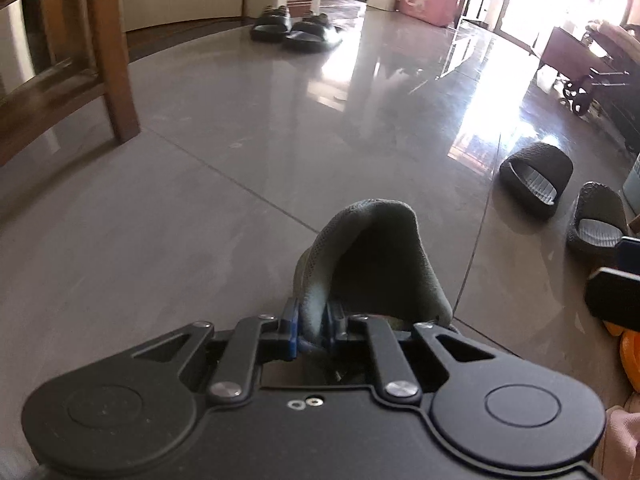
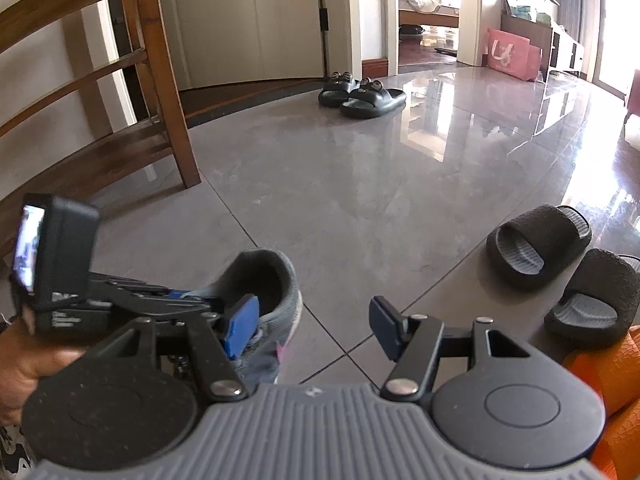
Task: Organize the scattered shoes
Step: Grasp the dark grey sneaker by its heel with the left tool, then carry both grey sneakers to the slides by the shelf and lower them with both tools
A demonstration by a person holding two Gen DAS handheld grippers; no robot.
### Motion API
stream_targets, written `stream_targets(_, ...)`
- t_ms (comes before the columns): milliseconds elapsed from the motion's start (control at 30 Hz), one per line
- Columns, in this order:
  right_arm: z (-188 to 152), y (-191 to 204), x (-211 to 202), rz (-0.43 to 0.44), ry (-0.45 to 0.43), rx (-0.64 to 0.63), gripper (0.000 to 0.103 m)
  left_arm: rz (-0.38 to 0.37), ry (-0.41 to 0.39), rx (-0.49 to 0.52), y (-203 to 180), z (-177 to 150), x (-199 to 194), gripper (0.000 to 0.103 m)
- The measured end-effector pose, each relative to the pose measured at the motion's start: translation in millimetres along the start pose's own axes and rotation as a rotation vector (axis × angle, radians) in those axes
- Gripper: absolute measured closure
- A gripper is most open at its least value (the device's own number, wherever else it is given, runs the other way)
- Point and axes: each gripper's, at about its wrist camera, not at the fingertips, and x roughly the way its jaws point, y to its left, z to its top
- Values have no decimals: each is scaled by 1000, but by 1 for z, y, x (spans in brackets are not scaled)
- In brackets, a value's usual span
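Left gripper (image 1: 312,330) pinched the grey sneaker's (image 1: 372,256) collar.
Left of the sneaker stood a wooden chair (image 2: 160,80); the sneaker sat low over the floor (image 2: 340,184). Right of it, the right gripper (image 2: 314,324) gaped empty, with two black slides (image 2: 536,244) paired beyond.

Home living area: glossy tiled floor (image 2: 360,200), slippers (image 2: 362,96) near door (image 2: 248,20), bedroom beyond.
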Motion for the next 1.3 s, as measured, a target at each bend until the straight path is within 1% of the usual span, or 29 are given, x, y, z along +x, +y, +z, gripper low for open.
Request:
stream_targets(167,-1,4,-2,-1,-9,-11,38,15,-8,-10,-1,-3,-14,93)
stream_targets(200,-1,5,-3,-1,-12,-13,38,19,-18,1,-2,-5,-20,93)
stream_targets(233,-2,5,-3,-1,-14,-15,38,20,-20,3,-3,-3,-17,93)
stream_targets(533,-4,12,-9,-3,-34,-35,38,-6,-44,14,-8,-3,-42,93)
stream_targets(633,-4,14,-11,-6,-44,-41,38,-31,-68,1,-9,-3,-55,93)
stream_targets(800,3,13,-20,-12,-88,-41,40,-60,-124,-17,-10,3,-76,93)
stream_targets(1000,14,11,-31,-21,-147,-42,40,-69,-183,-49,-7,15,-97,93)
stream_targets(1133,25,29,-37,35,-183,-91,40,-59,-255,-95,6,28,-120,93)
stream_targets(1200,31,40,-40,66,-201,-119,40,-52,-279,-104,11,30,-129,93)
stream_targets(1300,40,55,-43,114,-228,-162,40,-27,-335,-131,28,35,-152,93)
